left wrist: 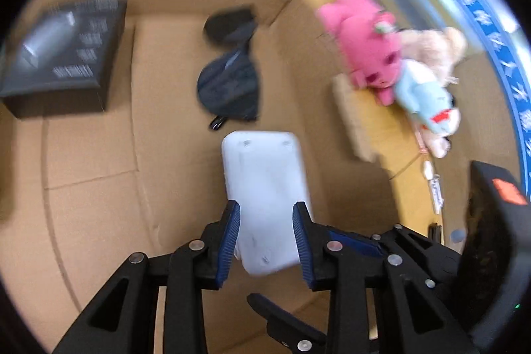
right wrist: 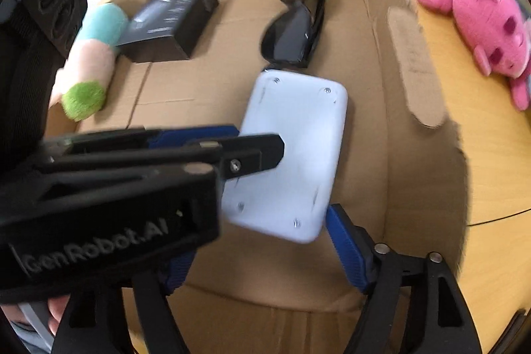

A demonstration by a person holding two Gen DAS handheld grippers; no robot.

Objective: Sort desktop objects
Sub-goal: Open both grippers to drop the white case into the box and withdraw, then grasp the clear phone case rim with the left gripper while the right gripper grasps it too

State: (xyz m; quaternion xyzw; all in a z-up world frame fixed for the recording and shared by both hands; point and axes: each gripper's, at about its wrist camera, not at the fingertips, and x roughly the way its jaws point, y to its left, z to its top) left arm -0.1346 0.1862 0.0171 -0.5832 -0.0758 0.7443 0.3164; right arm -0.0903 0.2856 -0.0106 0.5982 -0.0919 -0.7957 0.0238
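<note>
Two tools over box point(right wrist: 391, 95): left tool point(left wrist: 265, 238) grips white device point(left wrist: 265, 188), right tool point(right wrist: 262, 251) wide; sunglasses point(right wrist: 295, 29) ahead.

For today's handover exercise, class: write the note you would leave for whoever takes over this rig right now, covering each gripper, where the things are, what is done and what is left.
Left gripper: shut on the white device, held over the cardboard box.
Right gripper: open, its pads beside the device, not pressing it.
In the box: black box, sunglasses, striped plush.
On the table, outside: pink plush, pale blue plush.
Done: three items boxed. Left: release the device, then the plush toys outside.
</note>
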